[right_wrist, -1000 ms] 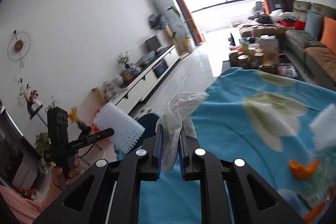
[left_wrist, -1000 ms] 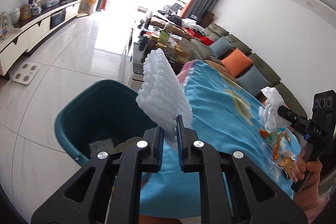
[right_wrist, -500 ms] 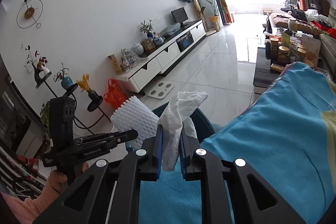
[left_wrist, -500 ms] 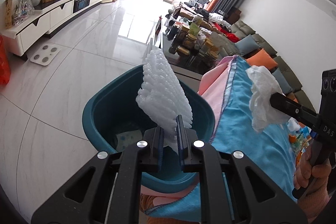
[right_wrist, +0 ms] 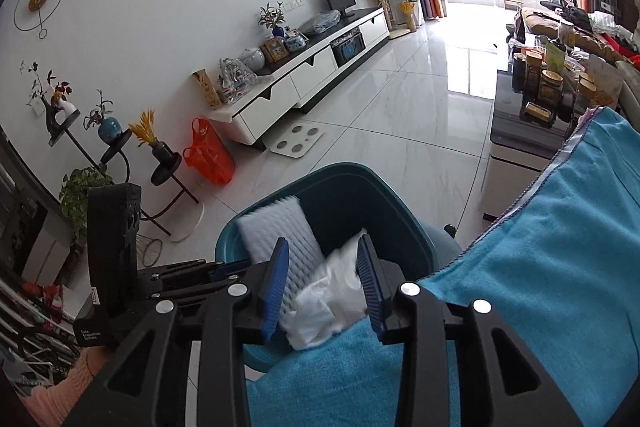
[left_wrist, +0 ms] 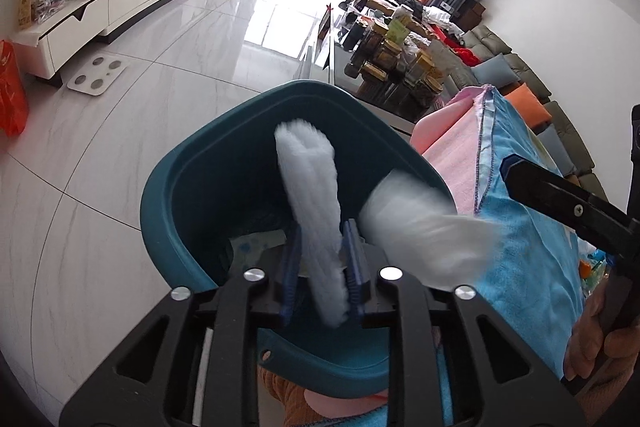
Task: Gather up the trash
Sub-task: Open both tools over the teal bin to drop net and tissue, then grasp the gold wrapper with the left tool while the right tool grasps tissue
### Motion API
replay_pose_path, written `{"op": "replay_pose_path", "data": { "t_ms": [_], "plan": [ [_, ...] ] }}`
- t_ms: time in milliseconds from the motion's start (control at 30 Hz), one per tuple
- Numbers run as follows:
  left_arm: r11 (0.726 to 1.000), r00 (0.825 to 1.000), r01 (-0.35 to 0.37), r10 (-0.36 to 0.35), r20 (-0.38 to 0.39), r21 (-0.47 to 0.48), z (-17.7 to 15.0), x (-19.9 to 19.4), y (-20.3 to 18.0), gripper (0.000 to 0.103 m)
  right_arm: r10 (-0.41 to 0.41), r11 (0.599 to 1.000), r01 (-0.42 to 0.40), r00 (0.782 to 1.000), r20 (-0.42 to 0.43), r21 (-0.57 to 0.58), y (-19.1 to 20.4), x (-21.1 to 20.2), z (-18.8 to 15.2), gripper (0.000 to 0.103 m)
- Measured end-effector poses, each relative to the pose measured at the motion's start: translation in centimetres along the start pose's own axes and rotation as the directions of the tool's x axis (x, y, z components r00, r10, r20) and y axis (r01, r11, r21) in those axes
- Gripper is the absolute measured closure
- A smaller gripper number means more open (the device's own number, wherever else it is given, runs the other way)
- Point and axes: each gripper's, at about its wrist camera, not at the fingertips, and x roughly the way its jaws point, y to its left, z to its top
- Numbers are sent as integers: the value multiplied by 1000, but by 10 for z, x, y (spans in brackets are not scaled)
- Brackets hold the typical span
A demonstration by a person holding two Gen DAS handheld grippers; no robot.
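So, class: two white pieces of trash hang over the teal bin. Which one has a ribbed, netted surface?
The foam net sleeve between the left gripper's opening jaws; the crumpled tissue in the right gripper is smooth and creased.

teal bin [left_wrist: 192,183], white foam [left_wrist: 308,183], blue cloth [right_wrist: 560,267]

bin [left_wrist: 192,183]: teal plastic, smooth, faint satin sheen on rim and inner wall
foam sheet [left_wrist: 310,187]: white foam, ribbed and bumpy, matt; blurred in left wrist view
tissue [right_wrist: 324,301]: white paper, crumpled, soft, matt
table cloth [right_wrist: 560,247]: turquoise terry-like cloth, fuzzy nap, stitched hem; pink cloth layer [left_wrist: 448,143] beneath, matt
left gripper [left_wrist: 322,281]: matt black plastic body, bright metal screw heads, blue ridged pads
right gripper [right_wrist: 324,287]: same matt black plastic, metal screws, blue grooved pads
floor [left_wrist: 120,155]: pale marbled tile, polished, strongly glossy
orange bag [right_wrist: 208,157]: thin translucent plastic, shiny
TV cabinet [right_wrist: 304,75]: white glossy fronts, dark top
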Motion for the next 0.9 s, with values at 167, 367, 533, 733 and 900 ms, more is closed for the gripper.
{"op": "replay_pose_path", "data": {
  "t_ms": [167,367,533,733,900],
  "plan": [
    [1000,1000,1,-1,16,-22,-1,1,2,69,5,1000,-6,1000,19,14,-3,-7,-4,65],
    [997,993,60,-65,99,49,-3,-35,-27,59,9,1000,-10,996,93,5,-6,-52,-19,57],
    [968,968,173,-202,149,183,-12,-67,-77,47,-24,1000,26,986,166,-11,-13,-106,-44,52],
    [899,939,291,-334,82,328,-40,-67,-155,35,-144,990,136,958,246,47,-39,-177,-90,48],
    [815,919,360,-395,-19,453,-75,-51,-230,25,-279,956,241,921,271,166,-68,-230,-134,45]
  ]
}}
